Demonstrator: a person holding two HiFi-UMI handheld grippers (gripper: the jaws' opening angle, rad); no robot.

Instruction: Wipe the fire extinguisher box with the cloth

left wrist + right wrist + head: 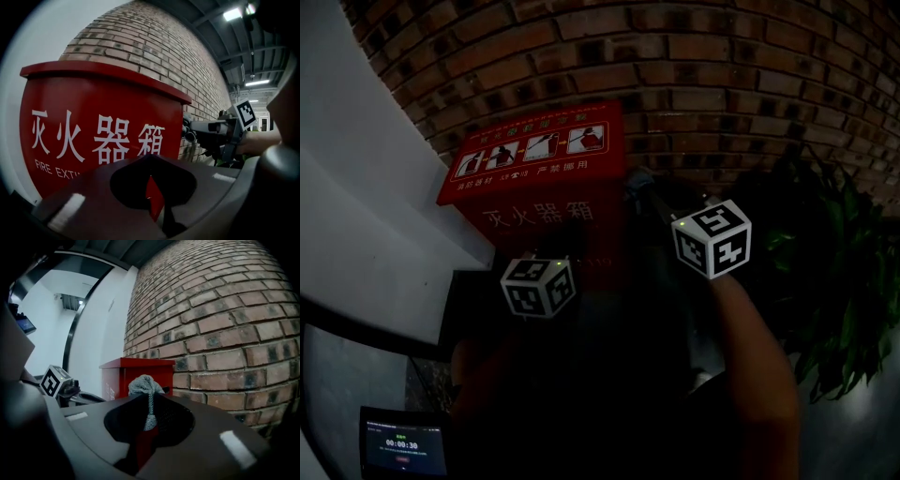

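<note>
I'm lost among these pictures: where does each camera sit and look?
Head view: on the head, looking down at the box; arm and marker cubes show.
Left gripper view: on the left tongs, shut, facing the box front.
Right gripper view: on the right tongs, shut on a cloth, looking along the wall at the box.
All share the box and wall.

I see the red box [539, 178] standing against the brick wall [722, 84]. The left gripper [542, 274] is at its front face and the right gripper [689, 225] beside its right edge — jaws too dark to read. A plant [834, 281] stands right.
</note>
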